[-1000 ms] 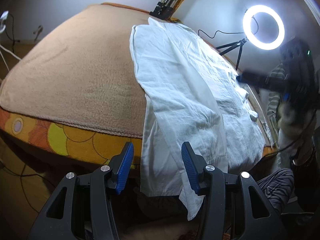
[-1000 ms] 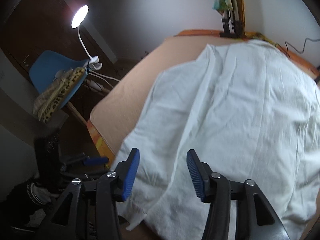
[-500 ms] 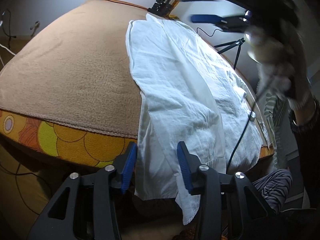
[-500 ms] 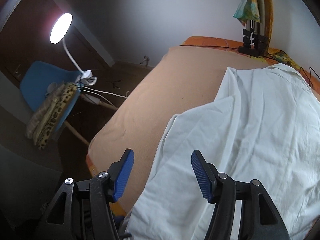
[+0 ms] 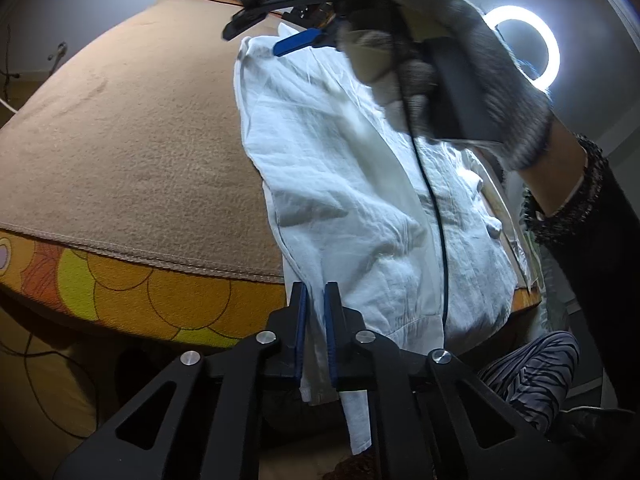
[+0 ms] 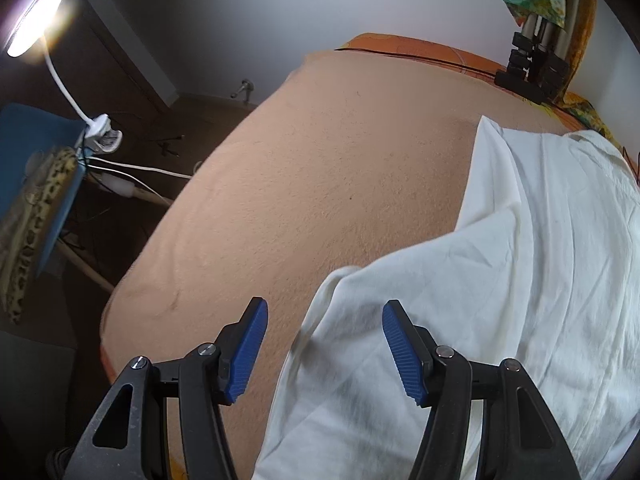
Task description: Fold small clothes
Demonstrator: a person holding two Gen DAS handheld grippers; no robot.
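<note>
A white garment (image 5: 352, 200) lies spread along the right side of a tan blanket (image 5: 140, 140), and its near hem hangs over the bed edge. My left gripper (image 5: 314, 292) is at that hem, its jaws closing with the white cloth pinched between the blue pads. In the right wrist view my right gripper (image 6: 324, 312) hovers open over the left edge of the garment (image 6: 520, 280), where a folded-over flap meets the blanket (image 6: 320, 160). Nothing is between its fingers. A gloved hand (image 5: 440, 60) holding that right gripper reaches across the top of the left wrist view.
An orange flowered sheet (image 5: 140, 300) shows below the blanket edge. A ring light (image 5: 520, 52) stands at the right. A desk lamp (image 6: 32, 20) and a blue chair (image 6: 24, 152) stand left of the bed. A black clamp stand (image 6: 528, 68) sits at the far edge.
My left gripper's jaws have closed on the garment's hanging hem. My right gripper swung left across the garment to its left edge, and its gloved hand now fills the top of the left wrist view.
</note>
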